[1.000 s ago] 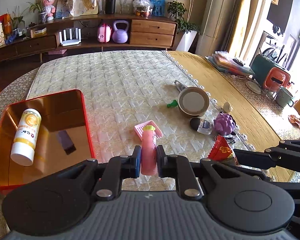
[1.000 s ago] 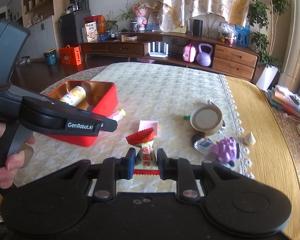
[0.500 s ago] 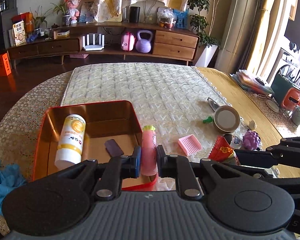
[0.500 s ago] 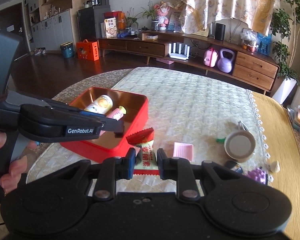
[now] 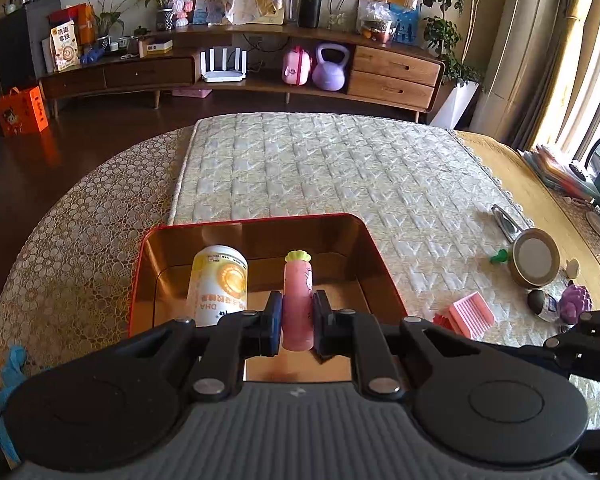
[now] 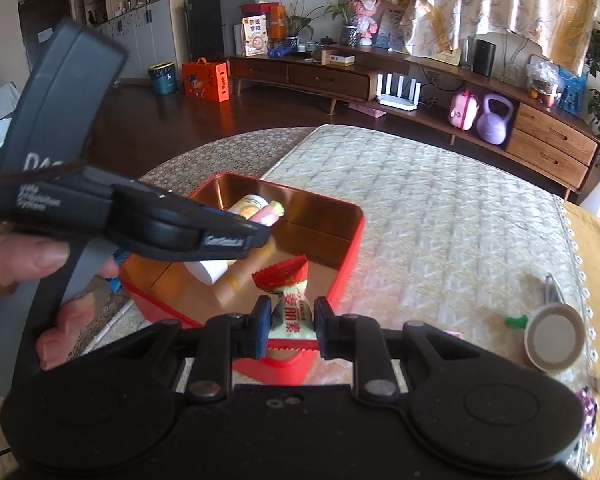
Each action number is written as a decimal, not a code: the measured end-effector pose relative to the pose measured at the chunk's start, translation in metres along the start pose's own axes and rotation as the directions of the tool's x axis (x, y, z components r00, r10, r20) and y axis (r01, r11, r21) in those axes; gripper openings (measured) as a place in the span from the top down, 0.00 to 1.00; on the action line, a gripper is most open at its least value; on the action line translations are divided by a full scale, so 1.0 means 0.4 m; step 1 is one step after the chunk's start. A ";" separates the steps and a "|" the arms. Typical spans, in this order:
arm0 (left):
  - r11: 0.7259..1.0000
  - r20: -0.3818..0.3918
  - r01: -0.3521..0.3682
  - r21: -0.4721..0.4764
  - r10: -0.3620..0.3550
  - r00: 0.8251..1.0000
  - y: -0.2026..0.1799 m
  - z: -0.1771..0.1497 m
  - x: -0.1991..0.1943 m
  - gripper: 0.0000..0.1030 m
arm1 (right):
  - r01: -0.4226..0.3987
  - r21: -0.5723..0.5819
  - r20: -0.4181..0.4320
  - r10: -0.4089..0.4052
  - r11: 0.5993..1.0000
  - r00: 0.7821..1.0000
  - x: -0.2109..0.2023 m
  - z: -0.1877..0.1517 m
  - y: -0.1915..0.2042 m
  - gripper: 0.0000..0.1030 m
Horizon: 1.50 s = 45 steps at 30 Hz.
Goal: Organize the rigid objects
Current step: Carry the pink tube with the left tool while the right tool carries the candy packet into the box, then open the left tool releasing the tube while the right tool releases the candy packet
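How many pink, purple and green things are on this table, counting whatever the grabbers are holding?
Pink: 2, the pink tube in the left gripper and the pink ridged tray.
Purple: 1, the purple toy.
Green: 1, a small green piece.
Total: 4.

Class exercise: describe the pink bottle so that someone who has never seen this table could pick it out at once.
Start at the red tin with the gold lining on the quilted table cover. Over its open interior, the left gripper clamps a slim pink bottle. Unlike the fatter white and yellow can beside it, it is pink with a scalloped yellow-green cap.
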<state>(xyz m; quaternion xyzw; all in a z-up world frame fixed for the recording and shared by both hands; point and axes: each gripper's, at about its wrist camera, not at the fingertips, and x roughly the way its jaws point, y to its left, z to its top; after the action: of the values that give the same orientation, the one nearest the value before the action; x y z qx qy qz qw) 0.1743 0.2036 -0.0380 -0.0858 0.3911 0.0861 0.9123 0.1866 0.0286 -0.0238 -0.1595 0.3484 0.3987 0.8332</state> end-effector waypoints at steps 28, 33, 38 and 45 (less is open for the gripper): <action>0.998 -0.169 -0.036 0.050 0.044 0.985 0.049 0.041 0.212 0.85 | -0.025 -0.107 -0.166 0.006 0.994 0.986 0.244 0.022 0.078 0.78; 0.998 -0.176 -0.050 0.044 0.057 0.983 0.064 0.041 0.213 0.85 | -0.042 -0.098 -0.169 0.025 0.994 0.985 0.239 0.022 0.081 0.78; 0.997 -0.190 -0.055 0.050 0.064 0.980 0.064 0.039 0.213 0.85 | -0.045 -0.086 -0.163 0.031 0.995 0.986 0.233 0.025 0.065 0.68; 0.999 -0.204 -0.046 0.016 0.048 0.978 0.065 0.036 0.202 0.85 | -0.025 -0.094 -0.140 0.011 0.995 0.990 0.191 0.013 0.057 0.66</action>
<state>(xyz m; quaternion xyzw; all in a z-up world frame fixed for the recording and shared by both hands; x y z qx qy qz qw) 0.2332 0.2394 -0.0893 -0.0798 0.4850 0.0961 0.8656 0.2049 0.0879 -0.0740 -0.2234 0.3878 0.4103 0.7946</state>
